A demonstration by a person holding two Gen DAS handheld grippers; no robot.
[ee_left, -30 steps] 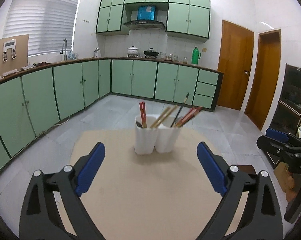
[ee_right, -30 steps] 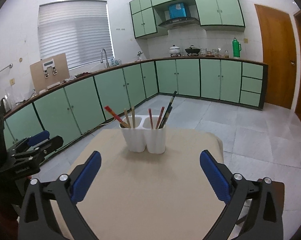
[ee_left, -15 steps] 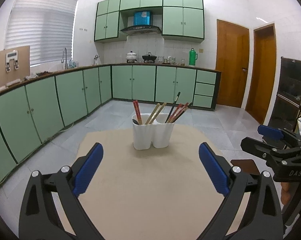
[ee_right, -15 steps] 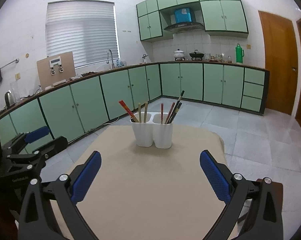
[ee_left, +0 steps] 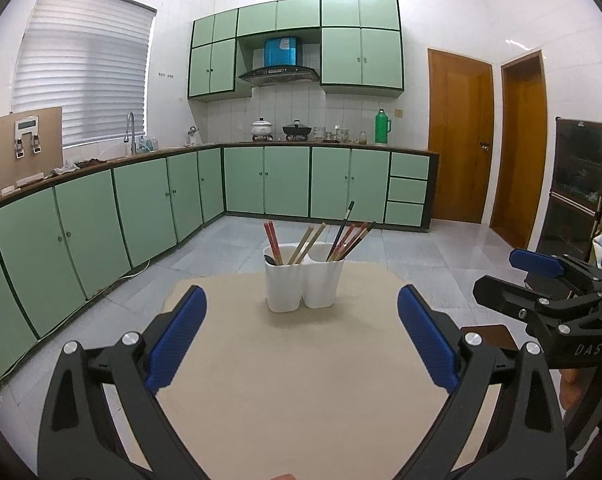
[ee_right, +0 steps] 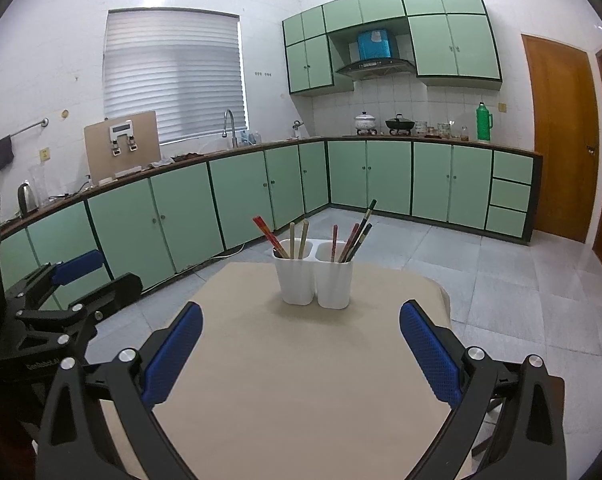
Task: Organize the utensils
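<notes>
the white plastic two-compartment holder stands mid-way across the beige counter; red, tan and dark chopsticks already fill both compartments, nothing lies loose; sorting looks finished or not begun; left claw and right claw both gape wide, empty, well short of the holder.

The twin-cup holder is plain white and stands on a plain beige counter. In the holder's left cup, red chopsticks lean beside pale tan chopsticks; its right cup holds a black chopstick among dark red ones. Behind the holder run mint-green cabinets with dark green edging. Both grippers are black with textured blue pads.
</notes>
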